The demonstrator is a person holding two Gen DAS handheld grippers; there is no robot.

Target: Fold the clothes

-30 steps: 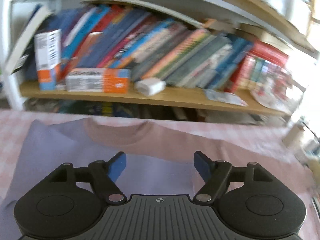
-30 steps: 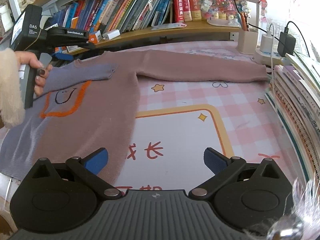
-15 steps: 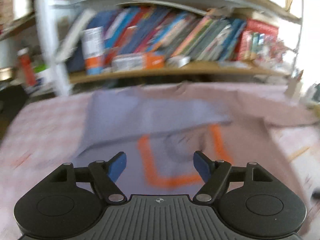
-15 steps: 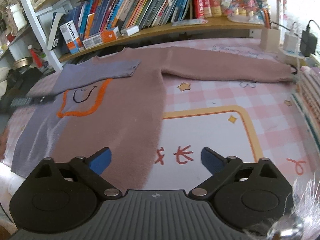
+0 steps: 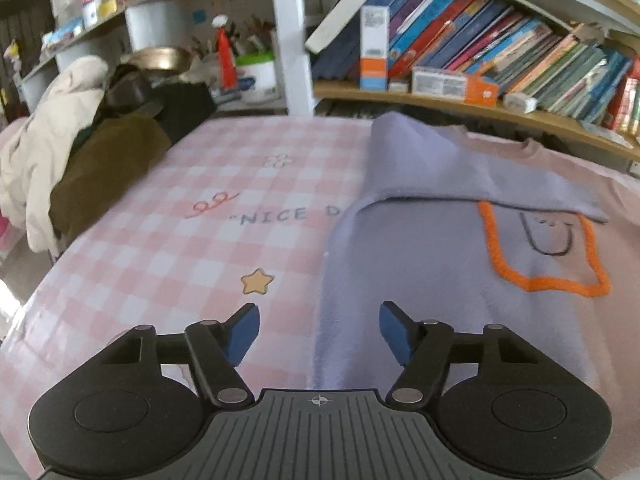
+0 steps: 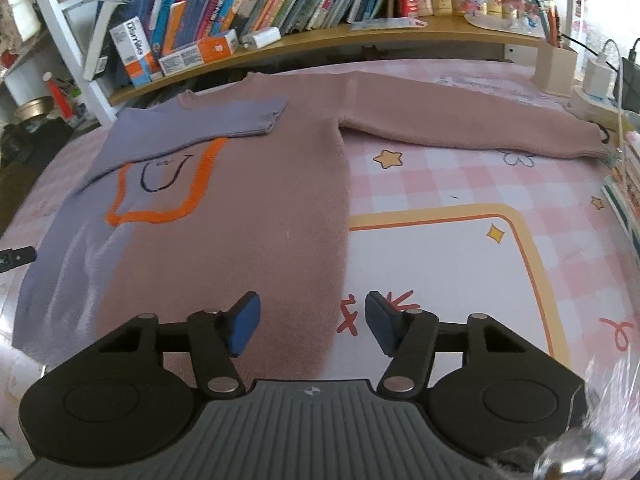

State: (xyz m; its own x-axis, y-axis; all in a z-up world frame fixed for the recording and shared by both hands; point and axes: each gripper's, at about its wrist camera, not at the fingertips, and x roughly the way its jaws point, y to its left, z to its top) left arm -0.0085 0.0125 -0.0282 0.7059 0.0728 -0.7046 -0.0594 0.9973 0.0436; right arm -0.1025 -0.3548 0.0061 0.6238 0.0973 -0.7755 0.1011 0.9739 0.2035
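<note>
A sweater (image 6: pixel 248 208), half lilac and half dusty pink with an orange-outlined face patch (image 6: pixel 164 184), lies flat on the table. Its lilac sleeve (image 6: pixel 208 124) is folded across the chest; its pink sleeve (image 6: pixel 472 124) stretches out to the right. My right gripper (image 6: pixel 312 320) is open and empty above the sweater's lower right hem. My left gripper (image 5: pixel 318 330) is open and empty above the sweater's (image 5: pixel 420 248) lilac left edge, with the folded sleeve (image 5: pixel 460 176) beyond it.
The table has a pink checked cloth (image 5: pixel 200 240). Bookshelves (image 6: pixel 280 8) run along the back. A pile of coats (image 5: pixel 60 140) lies off the left end. Stacked books (image 6: pixel 624 184), a charger and cables (image 6: pixel 600 76) crowd the right edge.
My left gripper has pulled back from the collar toward the front left and now looks along the sweater's left edge. My right gripper has shifted left onto the lower hem and its jaws have narrowed.
</note>
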